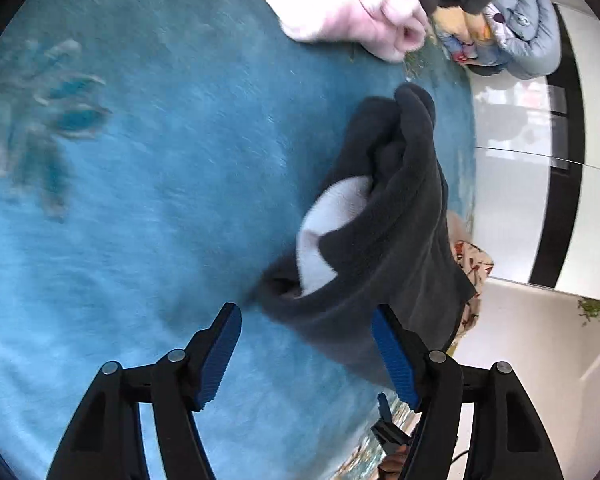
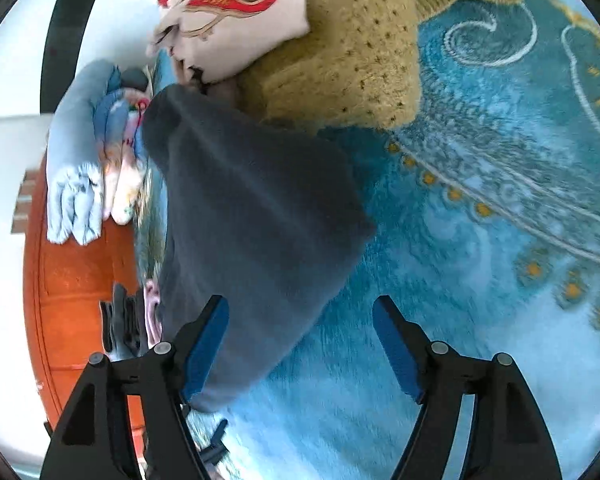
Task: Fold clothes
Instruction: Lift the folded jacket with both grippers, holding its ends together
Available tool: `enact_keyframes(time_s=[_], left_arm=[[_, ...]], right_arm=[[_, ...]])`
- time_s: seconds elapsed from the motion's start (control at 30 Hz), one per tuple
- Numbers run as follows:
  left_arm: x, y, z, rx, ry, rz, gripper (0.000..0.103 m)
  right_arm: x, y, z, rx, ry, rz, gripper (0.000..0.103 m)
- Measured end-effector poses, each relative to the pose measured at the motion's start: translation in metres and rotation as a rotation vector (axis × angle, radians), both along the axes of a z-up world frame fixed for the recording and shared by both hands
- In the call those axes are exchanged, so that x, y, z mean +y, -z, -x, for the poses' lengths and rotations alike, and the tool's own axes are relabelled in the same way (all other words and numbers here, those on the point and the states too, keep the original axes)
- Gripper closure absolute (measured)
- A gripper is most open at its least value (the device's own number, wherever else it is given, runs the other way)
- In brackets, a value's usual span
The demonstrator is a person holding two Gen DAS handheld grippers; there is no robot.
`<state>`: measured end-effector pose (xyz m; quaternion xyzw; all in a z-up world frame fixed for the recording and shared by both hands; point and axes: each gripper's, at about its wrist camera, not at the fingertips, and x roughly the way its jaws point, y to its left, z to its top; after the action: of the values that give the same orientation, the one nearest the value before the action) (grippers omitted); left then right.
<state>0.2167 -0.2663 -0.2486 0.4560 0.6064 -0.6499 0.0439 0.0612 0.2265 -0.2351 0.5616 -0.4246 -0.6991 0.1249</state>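
Note:
A dark grey fleece garment (image 1: pixel 392 220) with a white lining lies bunched on the blue rug (image 1: pixel 148 208) near its right edge. My left gripper (image 1: pixel 306 350) is open; its right finger touches the garment's near edge, and nothing is held. In the right wrist view the same dark grey garment (image 2: pixel 256 216) lies spread on the rug (image 2: pixel 480 240). My right gripper (image 2: pixel 300 344) is open, and its left finger overlaps the garment's near corner.
A pink garment (image 1: pixel 340 4) and a pile of folded clothes (image 1: pixel 512 28) lie at the rug's far edge. A mustard knit sweater (image 2: pixel 348 52), a printed white shirt (image 2: pixel 236 16) and folded blue items (image 2: pixel 80 160) lie beyond the right gripper. An orange surface (image 2: pixel 80 272) lies at the left.

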Motion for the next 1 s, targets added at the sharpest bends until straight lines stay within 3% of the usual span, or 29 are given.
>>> enact_keyframes(time_s=[0.1, 0.27, 0.43, 0.67, 0.77, 0.9, 1.0], left_arm=[[0.008, 0.005, 0.009, 0.066, -0.015, 0.020, 0.024], [0.011, 0.011, 0.014, 0.178, -0.046, 0.056, 0.024], [0.012, 0.008, 0.028, 0.237, -0.044, 0.103, 0.024], [0.006, 0.011, 0.048, 0.253, -0.068, 0.107, 0.023], [0.004, 0.013, 0.049, 0.224, -0.082, 0.108, 0.024], [0.003, 0.006, 0.045, 0.174, -0.099, 0.107, 0.051], [0.005, -0.003, 0.041, 0.139, -0.103, 0.111, 0.062]], right_arm=[[-0.005, 0.009, 0.004, 0.054, 0.002, 0.022, 0.027], [-0.015, 0.022, 0.011, 0.152, 0.016, 0.064, 0.023], [-0.025, 0.022, 0.021, 0.211, 0.048, 0.075, 0.017], [-0.037, 0.022, 0.041, 0.242, 0.047, 0.025, 0.015], [-0.039, 0.021, 0.045, 0.226, 0.058, 0.027, 0.015], [-0.039, 0.018, 0.045, 0.170, 0.098, 0.016, 0.019], [-0.037, 0.010, 0.042, 0.126, 0.118, -0.011, 0.035]])
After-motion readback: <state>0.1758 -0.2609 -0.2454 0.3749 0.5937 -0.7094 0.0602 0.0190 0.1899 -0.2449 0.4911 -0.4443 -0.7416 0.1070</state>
